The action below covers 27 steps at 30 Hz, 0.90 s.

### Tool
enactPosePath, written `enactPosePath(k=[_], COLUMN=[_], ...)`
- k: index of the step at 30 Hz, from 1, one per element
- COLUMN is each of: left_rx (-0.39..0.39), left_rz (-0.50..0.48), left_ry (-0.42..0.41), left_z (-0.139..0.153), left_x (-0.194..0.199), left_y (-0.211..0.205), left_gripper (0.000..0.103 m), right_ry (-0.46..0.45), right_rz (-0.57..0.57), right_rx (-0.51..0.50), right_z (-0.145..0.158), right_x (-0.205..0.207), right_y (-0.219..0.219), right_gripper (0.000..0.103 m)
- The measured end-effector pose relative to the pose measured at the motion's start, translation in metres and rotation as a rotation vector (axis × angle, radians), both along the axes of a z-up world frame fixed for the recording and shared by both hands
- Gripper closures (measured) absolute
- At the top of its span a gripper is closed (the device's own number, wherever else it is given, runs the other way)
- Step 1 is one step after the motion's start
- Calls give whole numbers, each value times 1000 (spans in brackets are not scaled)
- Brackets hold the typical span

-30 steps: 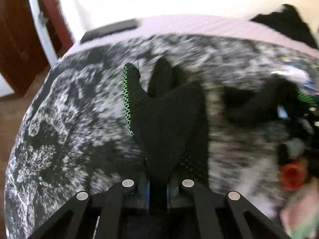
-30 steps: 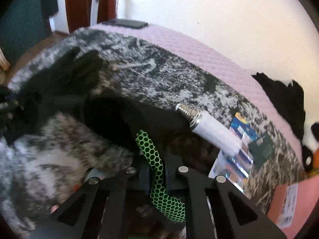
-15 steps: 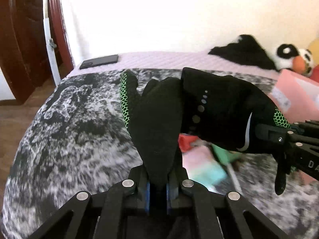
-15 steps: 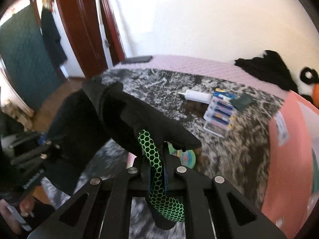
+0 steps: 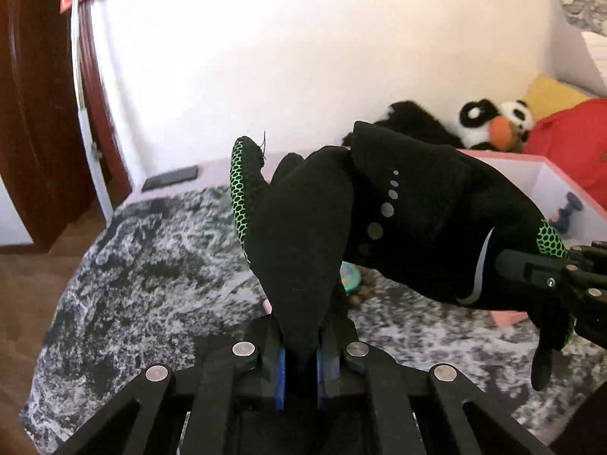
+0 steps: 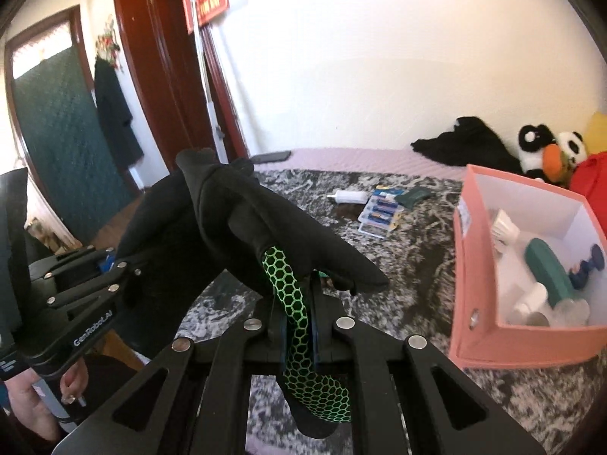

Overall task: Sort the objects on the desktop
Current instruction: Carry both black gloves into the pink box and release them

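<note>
I've got the black glove (image 5: 398,227) stretched in the air above the marbled blanket (image 5: 151,265), my left gripper (image 5: 299,341) clamped on one end, my right gripper (image 6: 297,318) pinching its green-honeycomb part, pink box (image 6: 474,303) just beside.

The left tongs (image 5: 299,341) are closed on a black glove (image 5: 398,227) with green honeycomb grip panels; the glove is suspended above the bed (image 5: 144,265), clear of the black-and-white patterned blanket. At the right edge, the right tongs (image 5: 561,284) clamp the opposite end of the same glove. A pink box (image 5: 550,182) stands behind the glove, with a dark blue object inside. A black phone (image 5: 170,178) lies at the far edge of the bed. Plush toys (image 5: 493,121) rest against the white wall. A teal-and-pink item (image 5: 351,276) shows partly beneath the glove.
</note>
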<state>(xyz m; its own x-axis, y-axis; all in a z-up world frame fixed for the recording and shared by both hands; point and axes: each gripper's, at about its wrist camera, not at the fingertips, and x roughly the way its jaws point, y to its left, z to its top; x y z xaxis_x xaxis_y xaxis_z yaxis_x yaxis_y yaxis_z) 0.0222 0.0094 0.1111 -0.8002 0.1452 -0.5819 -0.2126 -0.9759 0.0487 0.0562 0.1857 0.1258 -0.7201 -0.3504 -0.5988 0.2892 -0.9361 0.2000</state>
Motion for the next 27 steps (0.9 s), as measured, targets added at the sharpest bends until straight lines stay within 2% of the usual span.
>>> enactPosePath(k=[5,14,19,27], left_rx=[-12,4,11,32], left_rz=[-49,-156,-235,-370], left_ry=[56,116,151,162], left_z=[21,52,74,95], left_x=[28,43,41,15], left_y=[26,81,123,207], left_gripper=[97,97,97,97], right_ry=[52,144,193,245], right_rz=[-33,-104,-164,-298], right_rx=[-11,-46,-67,-49], right_z=[22,62,82,98], right_x=[45,107,126,112], right_y=[24,75,111,184], right_gripper=[95,95,95,95])
